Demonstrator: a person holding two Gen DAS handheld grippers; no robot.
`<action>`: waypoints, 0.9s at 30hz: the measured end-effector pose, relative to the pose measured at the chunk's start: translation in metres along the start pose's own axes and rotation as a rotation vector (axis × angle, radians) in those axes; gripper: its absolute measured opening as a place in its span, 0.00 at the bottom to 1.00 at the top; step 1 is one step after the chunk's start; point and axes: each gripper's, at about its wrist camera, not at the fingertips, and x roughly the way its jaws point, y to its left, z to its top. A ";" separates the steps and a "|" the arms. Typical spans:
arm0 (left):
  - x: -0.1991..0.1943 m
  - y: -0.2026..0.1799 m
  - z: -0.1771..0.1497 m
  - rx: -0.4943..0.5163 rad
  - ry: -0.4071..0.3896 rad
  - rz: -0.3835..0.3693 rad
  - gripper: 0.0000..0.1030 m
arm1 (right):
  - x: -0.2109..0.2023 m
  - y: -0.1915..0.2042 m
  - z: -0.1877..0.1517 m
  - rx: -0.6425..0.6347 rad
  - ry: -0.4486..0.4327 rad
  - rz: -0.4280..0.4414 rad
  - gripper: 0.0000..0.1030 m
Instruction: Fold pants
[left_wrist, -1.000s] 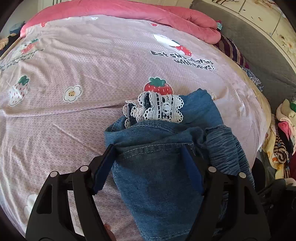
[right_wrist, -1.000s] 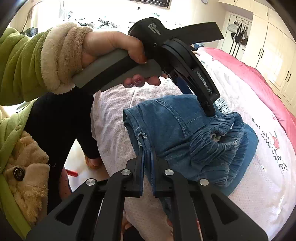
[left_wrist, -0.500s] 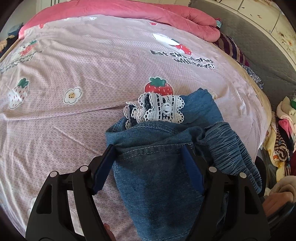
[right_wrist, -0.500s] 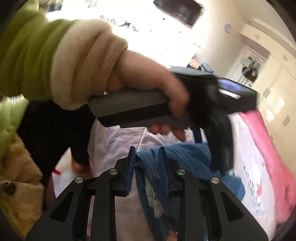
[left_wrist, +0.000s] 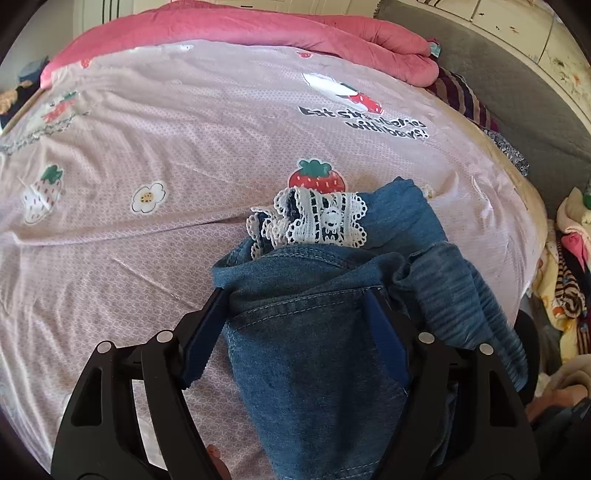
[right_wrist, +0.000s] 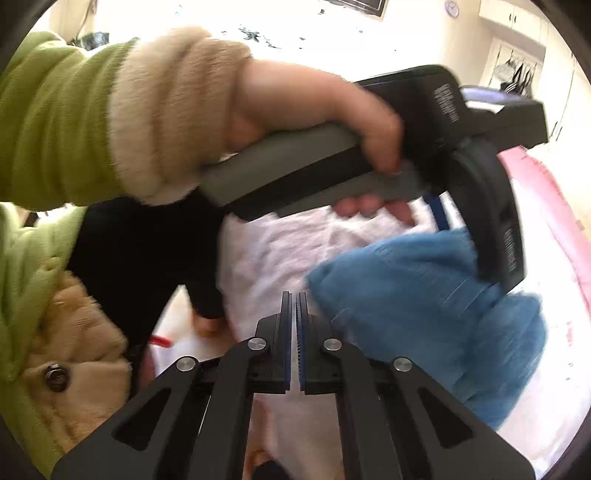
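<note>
Left wrist view: left gripper (left_wrist: 299, 328) is spread wide, jaws straddling the folded denim pants (left_wrist: 317, 339) rather than pinching them; the cloth sits between the pads, touching at least the inner faces. The pants lie bundled on the pink bedsheet (left_wrist: 155, 122), just below the strawberry print (left_wrist: 316, 177), which I'll use as the reference. The lace trim (left_wrist: 314, 221) sits directly under the strawberry, and the ribbed elastic waistband (left_wrist: 465, 291) is down and to the right of it.

Right wrist view (motion-blurred): right gripper (right_wrist: 292, 339) is clamped nearly together with nothing between the pads, clear of the denim (right_wrist: 424, 314).

Judgement: the fold looks mostly done and this is the tidy/press stage. To do it well, press down evenly with the spread left jaws to hold the stack, and bring the right in at the loose waistband edge to tuck it flush. Don't drag; the sheet wrinkles easily.

Materials: the denim is mid-weight, stitched at the seams and holds a crease. The waistband is stretchy and bulky and likely to spring back. The lace is thin and open and could snag on the serrated pads.
</note>
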 end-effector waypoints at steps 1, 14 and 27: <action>-0.001 -0.001 0.000 -0.001 -0.002 0.003 0.65 | -0.002 0.000 -0.002 0.029 0.005 0.006 0.02; -0.023 -0.002 -0.005 -0.003 -0.051 0.004 0.65 | -0.093 -0.047 0.001 0.395 -0.229 -0.106 0.30; -0.040 0.007 -0.020 -0.020 -0.076 0.015 0.67 | -0.040 -0.055 0.002 0.425 -0.150 -0.166 0.43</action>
